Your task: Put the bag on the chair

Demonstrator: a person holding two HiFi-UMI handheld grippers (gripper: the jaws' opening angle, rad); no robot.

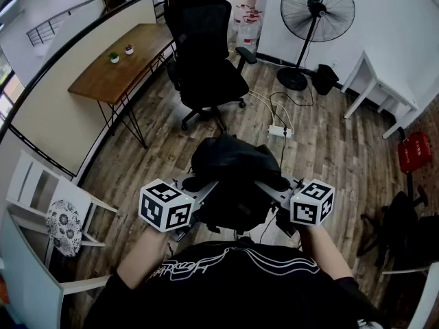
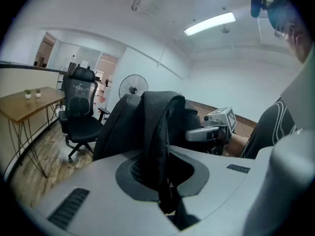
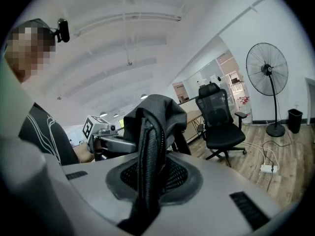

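A black bag (image 1: 233,177) hangs in the air in front of the person, held between both grippers. My left gripper (image 1: 197,182) is shut on a mesh shoulder strap (image 2: 157,146) at the bag's left side. On the bag's right side my right gripper (image 1: 276,185) is shut on the other strap (image 3: 146,156). The black office chair (image 1: 206,60) stands on the wood floor beyond the bag, its seat bare and facing the person. It also shows as the chair (image 2: 78,112) in the left gripper view and the chair (image 3: 221,127) in the right gripper view.
A wooden desk (image 1: 120,64) with two small plants stands left of the chair, along a railing. A standing fan (image 1: 312,19) and a white table (image 1: 384,88) are at the back right. A power strip (image 1: 280,130) with cables lies on the floor between chair and bag. A red basket (image 1: 415,151) is at the right.
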